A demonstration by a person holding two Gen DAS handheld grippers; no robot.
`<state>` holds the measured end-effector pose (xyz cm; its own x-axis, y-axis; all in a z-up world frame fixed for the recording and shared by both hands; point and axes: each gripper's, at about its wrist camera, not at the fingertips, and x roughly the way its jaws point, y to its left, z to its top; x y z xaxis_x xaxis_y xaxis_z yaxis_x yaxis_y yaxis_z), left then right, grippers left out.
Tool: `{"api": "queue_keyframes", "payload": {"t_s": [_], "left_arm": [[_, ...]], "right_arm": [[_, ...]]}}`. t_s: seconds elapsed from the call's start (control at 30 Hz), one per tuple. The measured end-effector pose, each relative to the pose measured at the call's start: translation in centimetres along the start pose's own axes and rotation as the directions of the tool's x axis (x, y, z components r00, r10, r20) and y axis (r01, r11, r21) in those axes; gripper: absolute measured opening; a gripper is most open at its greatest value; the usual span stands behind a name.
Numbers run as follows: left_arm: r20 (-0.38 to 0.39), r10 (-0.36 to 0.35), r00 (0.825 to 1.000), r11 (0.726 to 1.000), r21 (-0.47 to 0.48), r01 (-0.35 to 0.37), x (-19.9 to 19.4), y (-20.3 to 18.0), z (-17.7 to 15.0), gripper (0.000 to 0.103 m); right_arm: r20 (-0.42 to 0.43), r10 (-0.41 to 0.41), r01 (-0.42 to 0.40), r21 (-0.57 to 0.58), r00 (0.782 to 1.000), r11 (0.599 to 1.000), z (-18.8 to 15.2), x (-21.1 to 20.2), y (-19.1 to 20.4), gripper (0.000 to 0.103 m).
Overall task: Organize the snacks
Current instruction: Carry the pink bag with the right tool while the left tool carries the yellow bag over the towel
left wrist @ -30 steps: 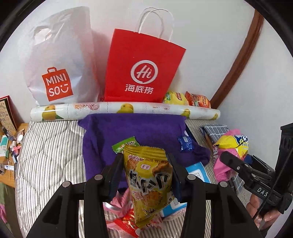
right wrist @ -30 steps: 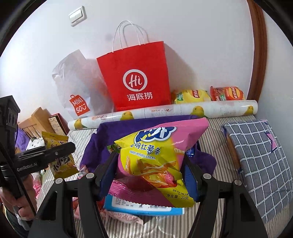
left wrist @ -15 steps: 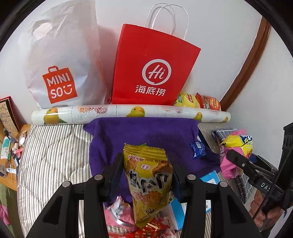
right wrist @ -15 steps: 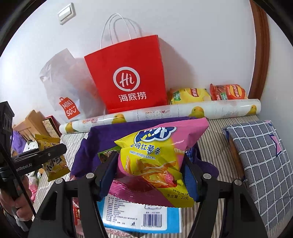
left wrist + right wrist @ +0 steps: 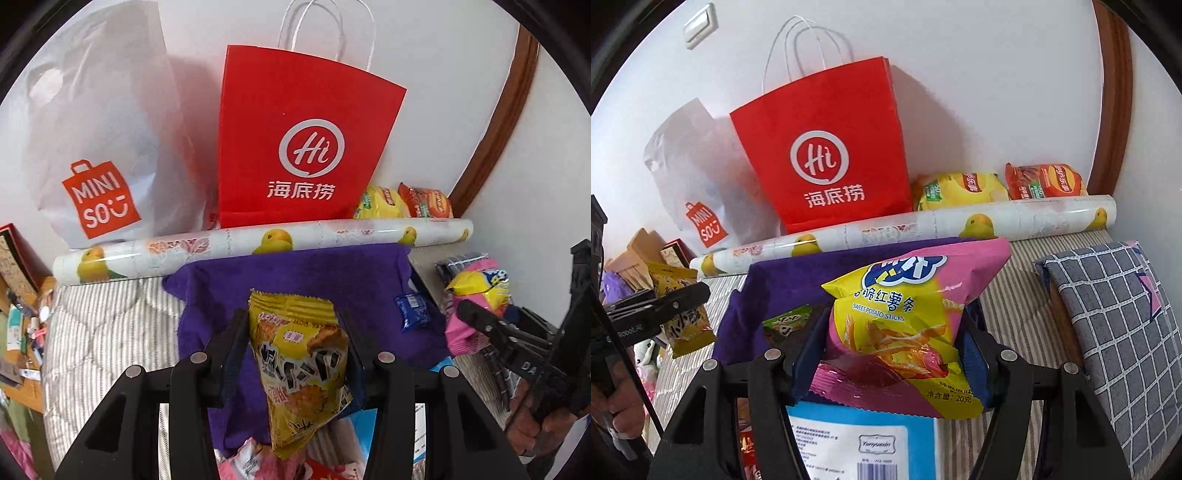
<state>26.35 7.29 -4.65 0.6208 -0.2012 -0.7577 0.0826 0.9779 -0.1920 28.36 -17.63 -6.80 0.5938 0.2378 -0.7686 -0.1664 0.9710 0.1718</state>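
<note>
Against the wall stand two bags [image 5: 303, 147]; each hand-held gripper [image 5: 295, 354] [image 5: 897, 343] clamps one snack packet [image 5: 303, 365] [image 5: 905, 325].

My left camera sits on my left hand-held gripper [image 5: 295, 354], looking forward along its fingers, low over the bed [image 5: 99, 332] and facing the wall. It's close to the purple cloth [image 5: 295, 273], with the red paper bag [image 5: 303, 140] dead ahead. My right camera rides my right hand-held gripper [image 5: 897, 347], same heading, set further right. Both views share the red paper bag [image 5: 827, 162], the white plastic bag [image 5: 96, 147], the patterned roll [image 5: 258, 240] and the purple cloth [image 5: 790, 273]. Each camera catches the other hand-held gripper at its edge.
</note>
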Motion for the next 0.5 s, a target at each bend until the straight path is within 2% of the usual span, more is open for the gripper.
{"api": "queue_keyframes", "payload": {"t_s": [0.27, 0.5], "left_arm": [[-0.060, 0.019, 0.998, 1.000, -0.015, -0.020, 2.5, 1.1, -0.3, 0.045], [-0.058, 0.017, 0.998, 0.999, -0.028, -0.019, 3.5, 2.0, 0.0, 0.045]], "right_arm": [[-0.043, 0.008, -0.008, 0.017, 0.999, 1.000, 0.0, 3.1, -0.9, 0.066], [-0.095, 0.060, -0.054, 0.070, 0.994, 0.996, 0.3, 6.1, -1.5, 0.066]]}}
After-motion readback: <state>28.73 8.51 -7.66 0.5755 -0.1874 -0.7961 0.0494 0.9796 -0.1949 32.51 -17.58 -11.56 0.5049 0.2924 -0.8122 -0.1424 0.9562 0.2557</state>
